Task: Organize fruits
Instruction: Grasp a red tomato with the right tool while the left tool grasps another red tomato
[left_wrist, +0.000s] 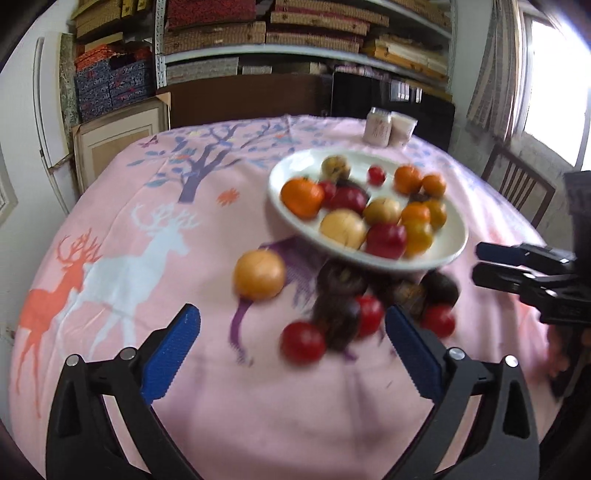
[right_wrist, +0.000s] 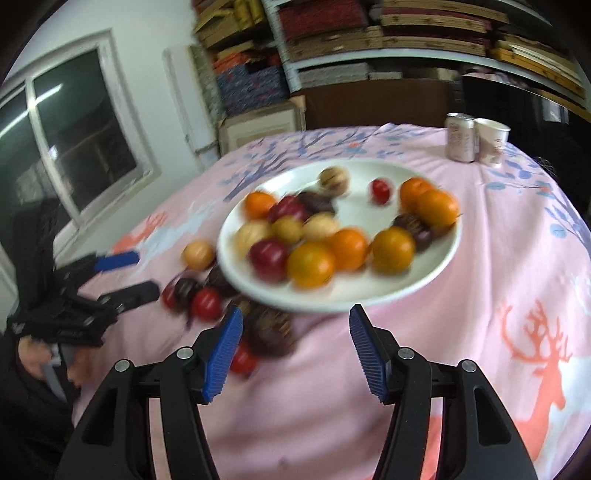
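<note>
Stacked shelves (left_wrist: 295, 33), white walls, bright window (left_wrist: 554, 81), wooden chair (left_wrist: 517, 184), perhaps a cabinet behind.

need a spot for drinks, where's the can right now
In both views the can stands at the table's far edge, beyond the white plate, right beside a paper cup on its right.

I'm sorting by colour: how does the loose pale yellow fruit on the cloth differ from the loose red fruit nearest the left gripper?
The pale yellow fruit is larger and lies alone; the red fruit is smaller and sits against a dark fruit. Both are round and lie on the tablecloth, outside the plate.
</note>
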